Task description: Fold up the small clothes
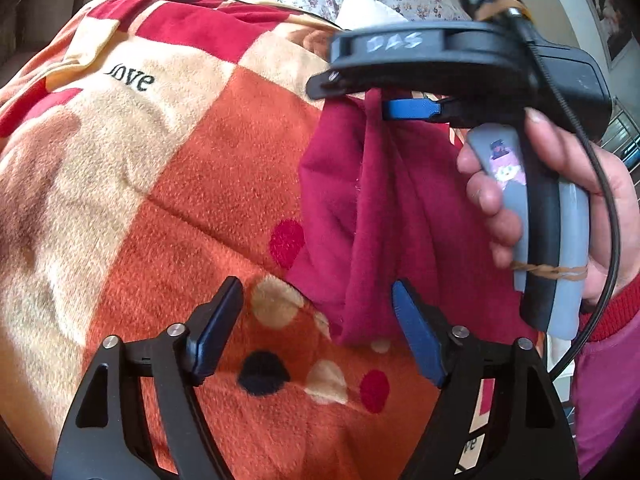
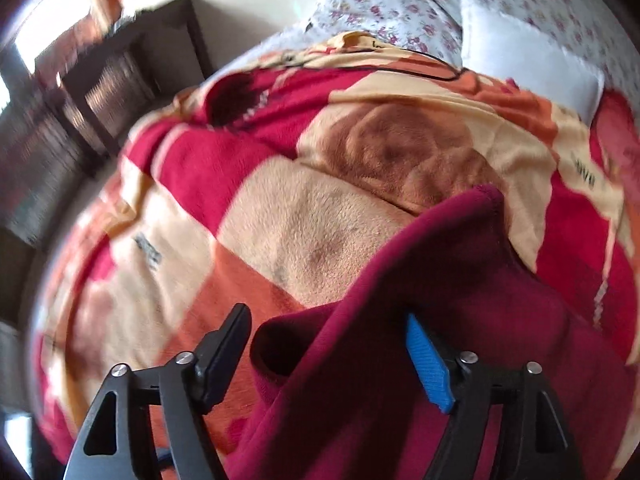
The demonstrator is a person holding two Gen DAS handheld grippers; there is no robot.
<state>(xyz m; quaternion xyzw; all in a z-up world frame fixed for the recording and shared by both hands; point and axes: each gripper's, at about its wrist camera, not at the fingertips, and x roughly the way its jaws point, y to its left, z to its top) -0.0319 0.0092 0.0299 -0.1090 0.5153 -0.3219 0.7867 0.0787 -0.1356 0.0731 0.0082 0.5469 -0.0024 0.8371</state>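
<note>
The thing being folded is a small maroon garment (image 1: 384, 216), some soft fleecy knit lying on a plush checked blanket (image 1: 168, 168) on the bed, over on the right side of the left wrist view. It looks light and totally floppy, no stiffness at all, so it will sag and bunch wherever it isn't supported. The nap probably gives decent friction, so slipping isn't the big worry; grabbing the blanket pile along with it is.

The left tool (image 1: 316, 332) is spread wide with nothing pinched, hovering over the blanket, and the near hem of the garment sits just between its fingers. The right tool (image 1: 356, 96) is also spread in the left wrist view, one black finger above and the blue one below, with a ridge of cloth passing up between them but not squeezed. From its own camera, the right tool (image 2: 328, 352) shows the same: maroon fabric bunched up between the spread fingers, loose. A person's hand (image 1: 560, 200) is wrapped round its grey handle.

Best places to grab are likely a hem or corner edge, one per tool, so it hangs flat.

Containers: none in sight, only a floral sheet (image 2: 400, 4) and a white pillow (image 2: 520, 56) at the far end.
</note>
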